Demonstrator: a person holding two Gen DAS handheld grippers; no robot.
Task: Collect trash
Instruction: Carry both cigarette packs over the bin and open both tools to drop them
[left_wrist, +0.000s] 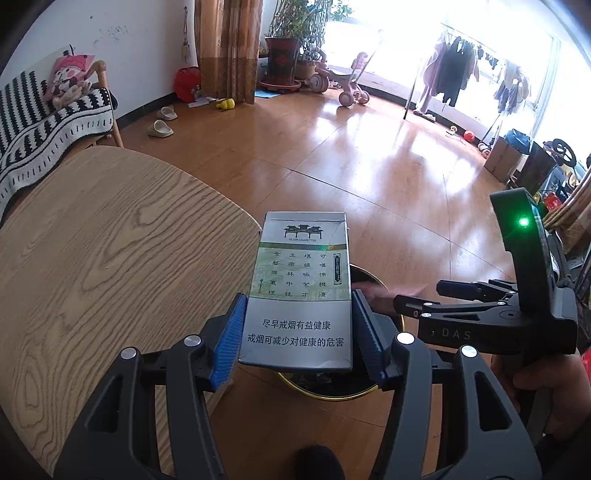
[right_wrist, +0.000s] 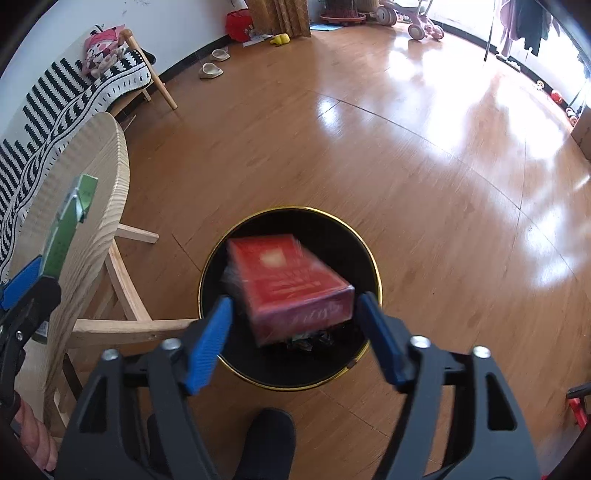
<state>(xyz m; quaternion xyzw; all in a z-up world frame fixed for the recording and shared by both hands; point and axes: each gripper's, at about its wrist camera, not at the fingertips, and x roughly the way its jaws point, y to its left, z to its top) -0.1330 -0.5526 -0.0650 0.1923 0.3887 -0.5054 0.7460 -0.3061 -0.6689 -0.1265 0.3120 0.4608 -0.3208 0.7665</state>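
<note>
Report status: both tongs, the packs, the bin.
Left tongs shut on silver cigarette pack, beside table edge. Right tongs open, red pack blurred between pads over black bin. Nothing blocking bin.

The silver cigarette pack (left_wrist: 297, 291) reads "FILTER CIGARETTES" under a pavilion emblem, carries columns of small Chinese characters too fine to read with certainty, and bears the warning "尽早戒烟有益健康 戒烟可减少对健康的危害" on its lower panel, while the right gripper (left_wrist: 424, 299) body shows the letters "DAS".
</note>
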